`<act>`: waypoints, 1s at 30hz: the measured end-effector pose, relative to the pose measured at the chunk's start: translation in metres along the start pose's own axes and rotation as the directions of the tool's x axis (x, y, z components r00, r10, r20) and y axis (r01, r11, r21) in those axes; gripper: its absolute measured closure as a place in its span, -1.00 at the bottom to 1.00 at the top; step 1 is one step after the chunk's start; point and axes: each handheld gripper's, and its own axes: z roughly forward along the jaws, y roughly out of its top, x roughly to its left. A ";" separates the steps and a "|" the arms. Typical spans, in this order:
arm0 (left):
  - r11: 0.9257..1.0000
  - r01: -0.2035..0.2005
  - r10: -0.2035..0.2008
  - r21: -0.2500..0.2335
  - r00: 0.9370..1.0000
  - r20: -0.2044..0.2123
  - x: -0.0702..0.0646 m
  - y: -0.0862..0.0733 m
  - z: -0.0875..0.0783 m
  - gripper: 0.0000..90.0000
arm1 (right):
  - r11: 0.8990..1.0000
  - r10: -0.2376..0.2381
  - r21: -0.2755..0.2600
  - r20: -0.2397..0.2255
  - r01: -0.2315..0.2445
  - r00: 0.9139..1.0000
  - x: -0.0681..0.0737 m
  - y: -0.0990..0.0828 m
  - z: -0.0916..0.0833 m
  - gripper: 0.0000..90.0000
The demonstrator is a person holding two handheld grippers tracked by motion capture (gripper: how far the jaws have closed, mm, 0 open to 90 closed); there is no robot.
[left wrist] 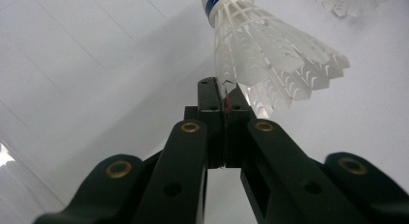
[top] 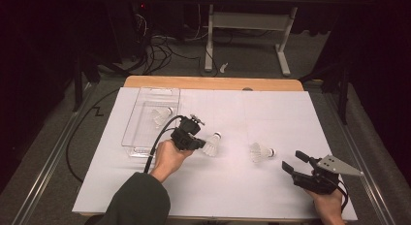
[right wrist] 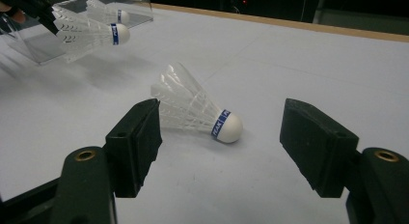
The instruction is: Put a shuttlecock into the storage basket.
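Observation:
My left gripper [top: 199,143] [left wrist: 223,91] is shut on the skirt rim of a white shuttlecock [top: 212,144] [left wrist: 270,55] with a blue band near its cork. The right gripper view has that held shuttlecock [right wrist: 91,35] just above the table, at the upper left. A second shuttlecock [top: 260,152] [right wrist: 197,110] lies on its side on the white table cover, cork toward the right. My right gripper [top: 292,160] [right wrist: 222,120] stands open a little short of it, jaws wide apart and nothing between the pads.
A clear plastic box [top: 151,119] [right wrist: 111,7] stands at the back left with one shuttlecock [top: 160,116] [right wrist: 108,12] inside. The white cover [top: 271,113] ends at a wooden table edge [top: 213,83] at the far side. Cables trail off the left.

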 end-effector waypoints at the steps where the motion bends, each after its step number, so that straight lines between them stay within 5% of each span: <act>1: 1.000 -0.002 0.002 -0.002 1.000 0.000 0.000 0.000 -0.001 0.99 | 1.000 0.000 0.000 0.000 0.000 1.000 0.000 0.000 0.000 -0.30; 30: 0.999 -0.002 0.002 -0.049 1.000 -0.011 0.000 -0.008 -0.018 0.99 | 1.000 -0.001 -0.001 -0.001 0.001 1.000 0.000 0.000 0.000 -0.30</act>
